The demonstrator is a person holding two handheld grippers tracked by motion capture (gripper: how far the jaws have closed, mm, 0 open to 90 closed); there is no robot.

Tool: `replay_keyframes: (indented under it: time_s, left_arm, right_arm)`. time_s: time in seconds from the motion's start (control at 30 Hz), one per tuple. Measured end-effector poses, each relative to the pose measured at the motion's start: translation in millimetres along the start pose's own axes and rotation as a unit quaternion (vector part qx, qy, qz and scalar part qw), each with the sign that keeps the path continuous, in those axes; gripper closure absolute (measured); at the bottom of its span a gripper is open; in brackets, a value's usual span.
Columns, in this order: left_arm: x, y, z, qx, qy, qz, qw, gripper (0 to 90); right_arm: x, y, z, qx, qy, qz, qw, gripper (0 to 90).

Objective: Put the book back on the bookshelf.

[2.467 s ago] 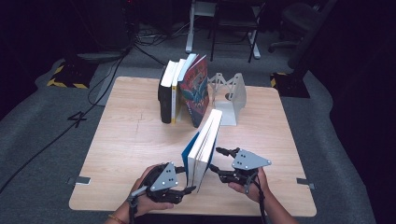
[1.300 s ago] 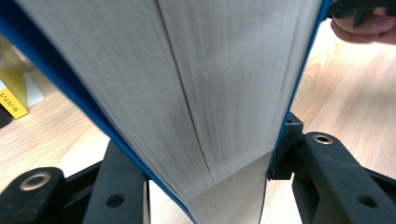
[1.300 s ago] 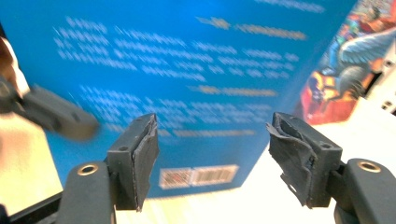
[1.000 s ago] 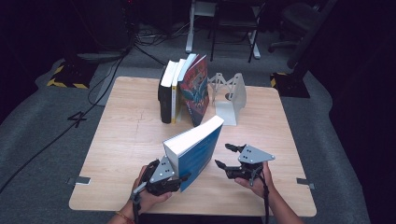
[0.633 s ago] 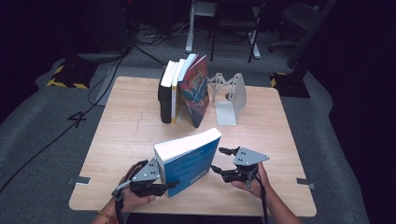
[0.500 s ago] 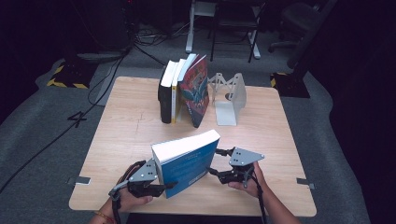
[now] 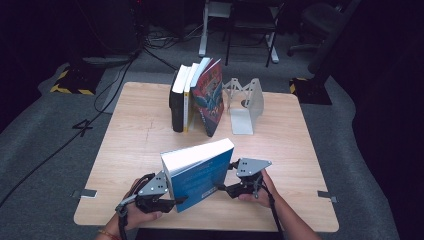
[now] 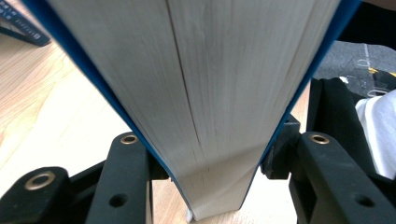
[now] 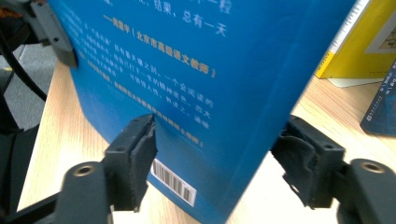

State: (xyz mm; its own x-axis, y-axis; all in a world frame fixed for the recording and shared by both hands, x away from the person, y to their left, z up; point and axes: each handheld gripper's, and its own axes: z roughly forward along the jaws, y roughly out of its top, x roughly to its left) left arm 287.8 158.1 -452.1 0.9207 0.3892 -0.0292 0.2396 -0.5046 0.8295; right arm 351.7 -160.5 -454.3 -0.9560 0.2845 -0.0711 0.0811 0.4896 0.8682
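My left hand-held gripper clamps the thick, stiff, heavy blue book across its pages, while my right hand-held gripper, jaws just narrowing, straddles its slick cover without gripping.

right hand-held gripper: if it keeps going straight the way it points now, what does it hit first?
Most likely the blue book. In the right gripper view its back cover fills the space just ahead of the right hand-held gripper, whose jaws stand open in front of it. How small the remaining gap is cannot be told.
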Motion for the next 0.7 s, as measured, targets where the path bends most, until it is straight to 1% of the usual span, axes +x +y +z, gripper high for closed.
replay_keyframes:
  time_s: [0.13,0.17,0.2,0.23,0.27,0.3,0.33,0.37,0.4,0.43,0.47,0.5,0.53,0.57,0.63,0.7]
  left_arm:
    - [1.9,-2.5,-4.2,-0.001,0.016,-0.003,0.9999,52.1]
    - [2.6,-2.8,-5.2,0.000,0.021,0.001,0.9998,50.9]
    - [2.8,-3.2,-5.1,-0.001,0.024,-0.002,0.9997,49.7]
    - [3.0,-3.3,-4.5,0.000,0.026,-0.002,0.9997,48.4]
    - [2.6,-2.3,-3.0,0.001,0.033,0.001,0.9994,45.8]
    - [2.6,-2.3,-3.0,0.001,0.033,0.001,0.9994,45.0]
    - [2.8,-1.8,-2.3,0.002,0.034,0.002,0.9994,44.5]
    - [3.1,-1.4,-1.6,0.002,0.036,0.003,0.9993,44.5]
    - [4.0,-0.7,-1.3,0.003,0.041,0.006,0.9991,43.9]
    - [4.2,0.0,-0.7,0.004,0.044,0.003,0.9990,43.1]
    - [4.5,1.1,-0.1,0.006,0.050,0.004,0.9987,41.1]
    - [5.0,2.1,0.6,0.008,0.053,0.005,0.9985,41.1]
    - [8.5,3.0,1.9,0.003,0.050,0.002,0.9987,40.0]
    - [8.5,3.0,1.9,0.003,0.050,0.002,0.9987,39.4]
    - [12.6,3.6,4.3,-0.005,0.041,-0.009,0.9991,38.3]
    - [17.2,5.3,7.2,-0.011,0.035,-0.014,0.9992,36.3]
  right_arm:
    - [3.1,-2.2,-8.4,0.005,0.006,-0.011,0.9999,43.6]
    - [4.4,-2.8,-10.9,0.006,0.008,-0.016,0.9998,45.5]
    - [6.2,-3.2,-13.2,0.008,0.009,-0.022,0.9997,47.2]
    - [8.5,-2.9,-15.4,0.011,0.009,-0.027,0.9995,48.1]
    - [13.1,-0.1,-19.2,0.013,0.007,-0.044,0.9989,47.9]
    - [13.1,-0.1,-19.2,0.013,0.007,-0.044,0.9989,47.9]
    - [15.9,7.7,-23.4,-0.003,0.003,-0.052,0.9986,46.1]
    - [15.9,7.7,-23.4,-0.003,0.003,-0.052,0.9986,46.1]
    - [15.8,13.2,-26.0,-0.016,0.003,-0.055,0.9983,45.6]
    - [14.6,18.9,-27.7,-0.024,0.007,-0.053,0.9983,45.0]
    - [14.2,28.1,-30.7,-0.042,0.006,-0.057,0.9975,44.7]
    - [14.2,28.1,-30.7,-0.042,0.006,-0.057,0.9975,44.7]
    - [13.6,35.4,-32.5,-0.051,0.012,-0.060,0.9968,45.0]
    - [13.6,35.4,-32.5,-0.051,0.012,-0.060,0.9968,45.0]
    - [13.6,42.5,-35.6,-0.062,0.022,-0.057,0.9962,46.8]
    - [14.9,46.4,-38.3,-0.065,0.024,-0.058,0.9959,48.4]
